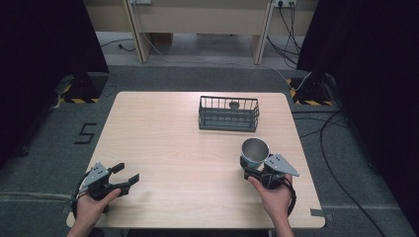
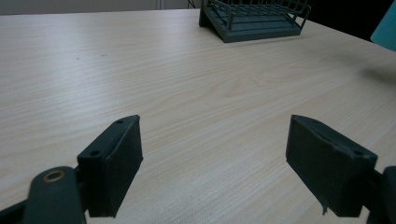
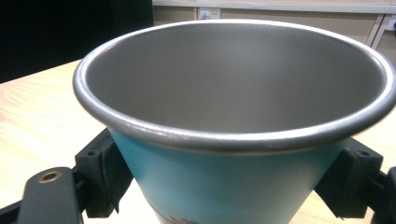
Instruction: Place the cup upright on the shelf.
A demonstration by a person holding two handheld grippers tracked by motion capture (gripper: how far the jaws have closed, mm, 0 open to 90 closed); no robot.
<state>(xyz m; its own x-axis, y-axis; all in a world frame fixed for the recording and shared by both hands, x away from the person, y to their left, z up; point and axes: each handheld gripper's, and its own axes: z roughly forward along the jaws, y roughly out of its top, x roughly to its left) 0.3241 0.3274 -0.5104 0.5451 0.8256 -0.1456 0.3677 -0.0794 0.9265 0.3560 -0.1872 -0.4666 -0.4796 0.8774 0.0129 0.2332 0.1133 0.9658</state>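
High view is showing the right tongs (image 1: 258, 170) gripping a teal cup (image 1: 254, 154) near the desk's (image 1: 163, 143) right edge, with a dark wire basket (image 1: 229, 113) sitting farther back. Right gripper view is revealing the cup's grey metal interior. Left gripper view is showing the left tongs (image 2: 215, 163) spread wide, holding nothing.

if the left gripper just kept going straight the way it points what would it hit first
Probably nothing soon: the open left gripper faces bare table. The wire basket sits far ahead, slightly right, so depth is uncertain.
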